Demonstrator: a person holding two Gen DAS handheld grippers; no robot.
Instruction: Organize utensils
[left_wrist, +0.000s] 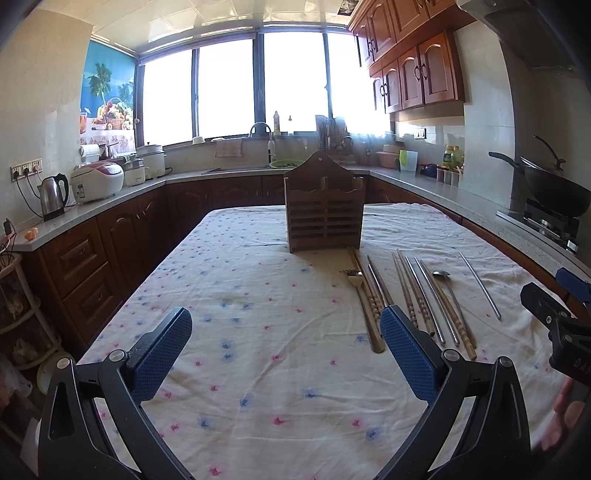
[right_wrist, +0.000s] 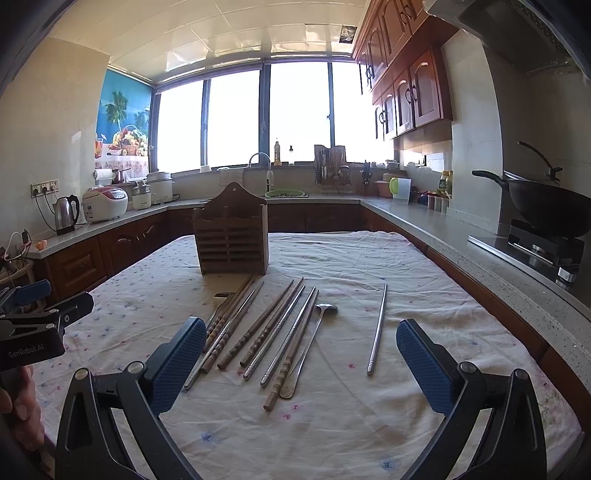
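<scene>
A slatted wooden utensil holder (left_wrist: 324, 206) (right_wrist: 232, 236) stands upright on the floral tablecloth (left_wrist: 258, 332). In front of it lie several wooden and metal chopsticks (right_wrist: 266, 328) (left_wrist: 417, 299), a fork (left_wrist: 360, 291) (right_wrist: 221, 297), a metal spoon (right_wrist: 325, 307) (left_wrist: 441, 274) and one metal chopstick (right_wrist: 377, 328) (left_wrist: 480, 286) set apart to the right. My left gripper (left_wrist: 286, 354) is open over bare cloth, left of the utensils. My right gripper (right_wrist: 301, 365) is open, just short of the chopsticks' near ends. Neither holds anything.
Kitchen counters (left_wrist: 129, 192) wrap around the table on three sides, with a kettle (left_wrist: 53, 195) and rice cooker (left_wrist: 98, 181) on the left. A wok (right_wrist: 550, 210) sits on the stove at right. The sink (right_wrist: 284, 194) is under the window.
</scene>
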